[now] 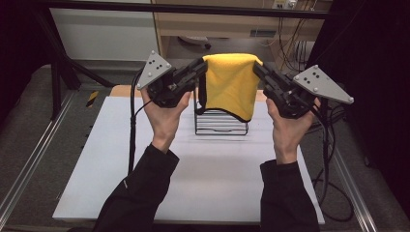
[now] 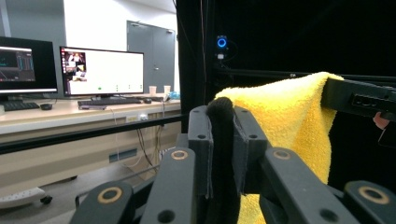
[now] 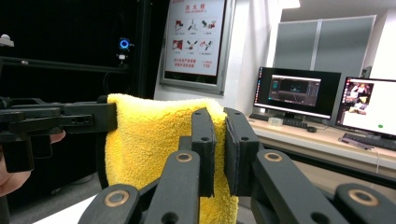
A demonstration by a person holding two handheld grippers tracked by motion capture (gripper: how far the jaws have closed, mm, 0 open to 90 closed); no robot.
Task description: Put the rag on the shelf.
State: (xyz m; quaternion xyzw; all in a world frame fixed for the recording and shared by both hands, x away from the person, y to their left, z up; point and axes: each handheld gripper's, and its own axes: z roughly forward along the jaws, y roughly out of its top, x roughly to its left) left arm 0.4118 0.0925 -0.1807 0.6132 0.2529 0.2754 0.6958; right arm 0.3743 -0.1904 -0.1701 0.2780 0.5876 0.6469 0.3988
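Left claw [image 1: 202, 66] pinches towel [image 1: 231, 84] top corner; right claw [image 1: 258, 70] pinches other corner. Towel hangs above wire rack [image 1: 221, 123], near worktop [image 1: 203, 179] far edge.

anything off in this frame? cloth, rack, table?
Nothing stands out. The left gripper and right gripper hold the yellow cloth by its top corners, hanging evenly above the wire rack, which stands upright on the table.

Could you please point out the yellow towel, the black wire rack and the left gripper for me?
yellow towel [image 1: 232, 82]: high view, middle of its hanging front face.
black wire rack [image 1: 221, 126]: high view, its lower front wires.
left gripper [image 1: 204, 65]: high view, jaw tips at the towel's corner.
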